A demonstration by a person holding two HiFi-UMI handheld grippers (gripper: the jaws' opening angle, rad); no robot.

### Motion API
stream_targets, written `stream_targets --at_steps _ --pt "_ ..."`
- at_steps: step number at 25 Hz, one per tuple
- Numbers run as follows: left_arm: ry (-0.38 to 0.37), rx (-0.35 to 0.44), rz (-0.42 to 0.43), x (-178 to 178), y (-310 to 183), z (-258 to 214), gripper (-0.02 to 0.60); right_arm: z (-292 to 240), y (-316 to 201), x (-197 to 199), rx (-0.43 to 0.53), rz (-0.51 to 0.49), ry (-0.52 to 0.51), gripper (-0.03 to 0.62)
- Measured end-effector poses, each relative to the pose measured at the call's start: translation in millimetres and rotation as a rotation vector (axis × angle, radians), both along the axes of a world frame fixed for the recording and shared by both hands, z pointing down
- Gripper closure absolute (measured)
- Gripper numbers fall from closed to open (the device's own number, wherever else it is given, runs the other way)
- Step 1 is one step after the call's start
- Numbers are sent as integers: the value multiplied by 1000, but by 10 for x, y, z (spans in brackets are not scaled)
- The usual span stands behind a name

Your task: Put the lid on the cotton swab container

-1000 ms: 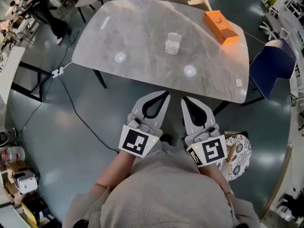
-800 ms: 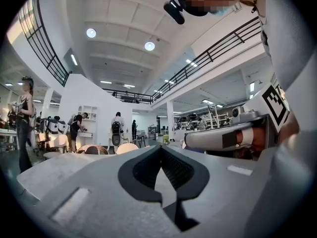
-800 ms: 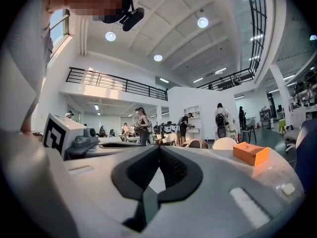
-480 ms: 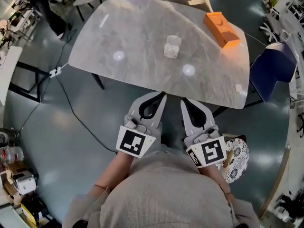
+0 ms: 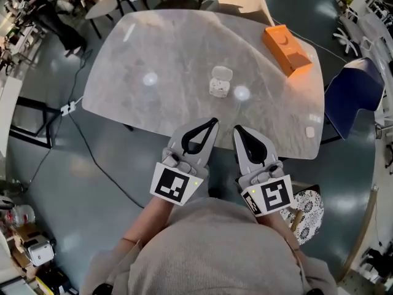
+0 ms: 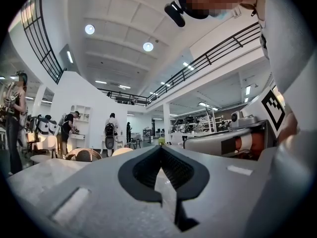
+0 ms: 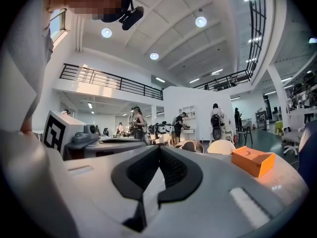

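The fingers of the left gripper (image 5: 214,121) are pressing together with nothing between them, and the fingers of the right gripper (image 5: 236,128) are doing the same. Both grippers are pointing level, their tips hanging over the near edge of the grey marbled rounded counter (image 5: 153,48). Ahead of the tips and apart from them, the small translucent white cotton swab container (image 5: 218,89) is sitting on the counter. Its pale rounded lid (image 5: 221,73) is touching its far side, and its contents are too small to make out. An orange rectangular cardboard box (image 5: 285,48) is lying at the far right. Compared with a second ago, both grippers are reaching further over the counter, and the container is sitting closer to them.
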State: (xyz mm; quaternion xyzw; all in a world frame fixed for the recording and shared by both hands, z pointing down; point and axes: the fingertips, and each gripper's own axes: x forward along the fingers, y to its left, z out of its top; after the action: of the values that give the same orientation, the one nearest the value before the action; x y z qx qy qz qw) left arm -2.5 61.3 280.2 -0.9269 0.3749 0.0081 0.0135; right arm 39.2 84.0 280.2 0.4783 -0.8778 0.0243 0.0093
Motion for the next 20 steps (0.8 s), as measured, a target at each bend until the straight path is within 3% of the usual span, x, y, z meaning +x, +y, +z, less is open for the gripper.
stream_targets --at_steps 20 --pt "-24 14 110 -35 -1291 -86 584 -172 -1367 -62 24 85 -8 592"
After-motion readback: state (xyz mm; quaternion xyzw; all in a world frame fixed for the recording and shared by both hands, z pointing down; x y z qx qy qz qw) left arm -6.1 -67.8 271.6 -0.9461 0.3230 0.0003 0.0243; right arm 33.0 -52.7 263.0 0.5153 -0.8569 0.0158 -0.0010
